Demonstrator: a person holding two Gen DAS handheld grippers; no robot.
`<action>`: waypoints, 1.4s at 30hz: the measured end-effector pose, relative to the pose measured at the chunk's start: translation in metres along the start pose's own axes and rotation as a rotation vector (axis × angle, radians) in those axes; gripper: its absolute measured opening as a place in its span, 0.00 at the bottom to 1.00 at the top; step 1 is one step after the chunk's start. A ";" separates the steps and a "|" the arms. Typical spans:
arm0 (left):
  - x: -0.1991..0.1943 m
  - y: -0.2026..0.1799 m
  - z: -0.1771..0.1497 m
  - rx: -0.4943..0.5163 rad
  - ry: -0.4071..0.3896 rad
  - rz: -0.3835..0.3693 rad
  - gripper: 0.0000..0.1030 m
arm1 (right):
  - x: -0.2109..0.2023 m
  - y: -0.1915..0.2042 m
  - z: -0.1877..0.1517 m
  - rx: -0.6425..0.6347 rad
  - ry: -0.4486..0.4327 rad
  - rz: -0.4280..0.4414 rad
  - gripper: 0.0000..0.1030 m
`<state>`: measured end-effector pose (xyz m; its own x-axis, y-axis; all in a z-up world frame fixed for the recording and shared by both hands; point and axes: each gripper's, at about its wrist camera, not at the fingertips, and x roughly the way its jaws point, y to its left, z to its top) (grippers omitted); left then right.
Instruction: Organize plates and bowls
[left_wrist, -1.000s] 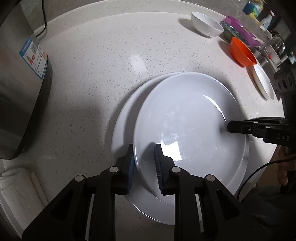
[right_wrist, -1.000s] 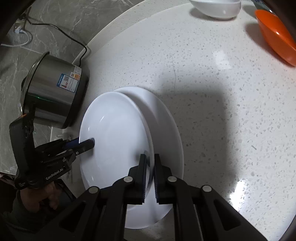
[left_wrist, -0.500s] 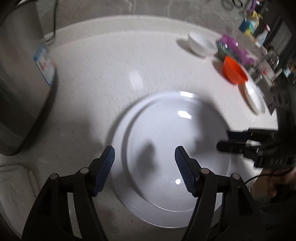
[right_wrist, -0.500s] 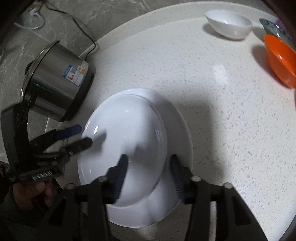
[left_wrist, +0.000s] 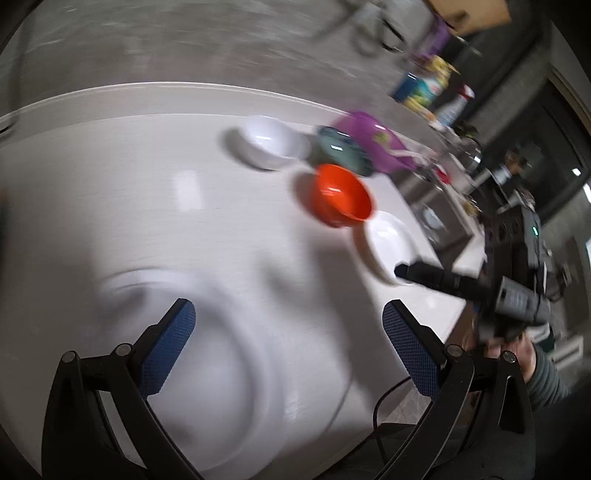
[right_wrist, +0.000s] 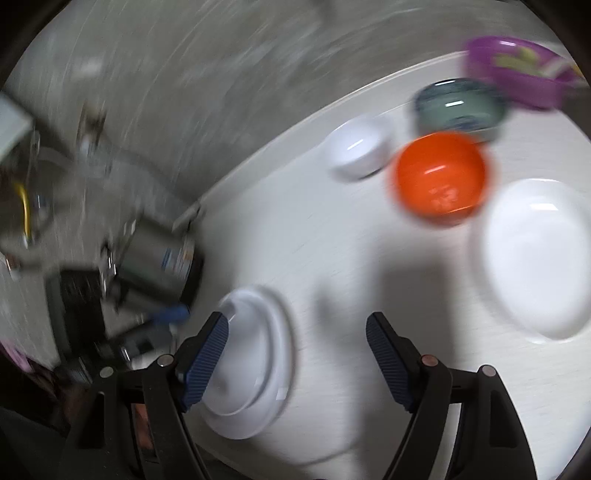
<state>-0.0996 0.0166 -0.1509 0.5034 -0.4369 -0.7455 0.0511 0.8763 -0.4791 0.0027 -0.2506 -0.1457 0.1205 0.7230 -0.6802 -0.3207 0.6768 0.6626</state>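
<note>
Two stacked white plates (left_wrist: 207, 369) lie on the white counter below my left gripper (left_wrist: 288, 339), which is open and empty above them. The stack also shows in the right wrist view (right_wrist: 255, 354), beside my right gripper (right_wrist: 297, 354), open and empty. A smaller white plate (right_wrist: 535, 254) lies at the right; it also shows in the left wrist view (left_wrist: 388, 243). An orange bowl (right_wrist: 441, 177), a white bowl (right_wrist: 360, 149), a teal bowl (right_wrist: 458, 105) and a purple bowl (right_wrist: 517, 75) sit at the back. The right gripper's fingers (left_wrist: 436, 278) reach near the small plate. Both views are blurred.
A steel pot (right_wrist: 162, 258) with a label stands left of the plate stack. Bottles and cans (left_wrist: 428, 88) stand at the back right by a sink (left_wrist: 436, 218). The counter's front edge (left_wrist: 424, 350) runs at the lower right.
Both grippers let go of the top plate, opened wide and lifted away. The plate now rests on the lower one. Both views have swung toward the bowls at the right.
</note>
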 end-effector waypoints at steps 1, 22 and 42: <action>0.014 -0.011 0.002 -0.003 0.031 -0.015 1.00 | -0.016 -0.021 0.006 0.026 -0.016 -0.004 0.77; 0.235 -0.117 0.041 -0.145 0.231 0.109 0.76 | -0.060 -0.255 0.083 0.187 0.235 0.073 0.67; 0.247 -0.131 0.048 -0.063 0.288 0.142 0.13 | -0.030 -0.250 0.089 0.125 0.343 0.018 0.11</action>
<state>0.0600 -0.1964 -0.2499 0.2361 -0.3585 -0.9032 -0.0601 0.9223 -0.3818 0.1631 -0.4288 -0.2629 -0.2132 0.6610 -0.7194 -0.2001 0.6912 0.6944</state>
